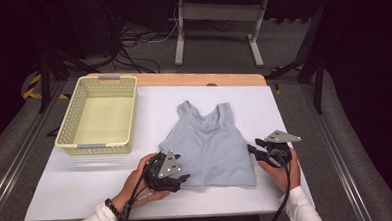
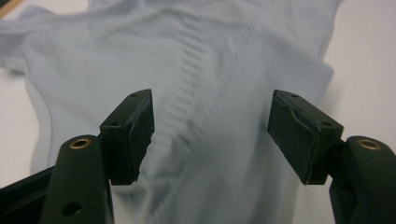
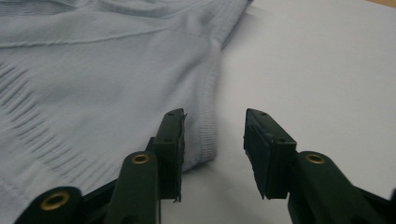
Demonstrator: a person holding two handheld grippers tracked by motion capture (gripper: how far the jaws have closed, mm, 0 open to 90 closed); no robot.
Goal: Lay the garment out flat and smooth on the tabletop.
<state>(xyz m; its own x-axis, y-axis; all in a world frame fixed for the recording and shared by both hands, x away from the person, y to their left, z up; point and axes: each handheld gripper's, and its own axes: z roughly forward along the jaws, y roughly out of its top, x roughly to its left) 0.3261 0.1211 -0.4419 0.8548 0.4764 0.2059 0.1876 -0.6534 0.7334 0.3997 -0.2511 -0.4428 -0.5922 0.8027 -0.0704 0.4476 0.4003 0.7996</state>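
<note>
A pale blue ribbed tank top (image 1: 208, 142) lies flat on the white table cover (image 1: 82, 188), straps toward the far side. My left gripper (image 1: 183, 180) rests at the top's lower left hem. In the left gripper view its jaws (image 2: 212, 135) stand wide apart just above the cloth (image 2: 210, 70), with nothing pinched. My right gripper (image 1: 252, 151) sits at the top's right edge. In the right gripper view the jaws (image 3: 215, 149) are apart, and the hem corner (image 3: 208, 135) lies on the table beside the left jaw, not pressed.
A pale yellow plastic basket (image 1: 67, 127) with nothing in it stands at the table's far left. A strip of wooden tabletop (image 1: 197, 79) shows along the far edge. Beyond it are a metal stand (image 1: 217, 19) and cables on the floor.
</note>
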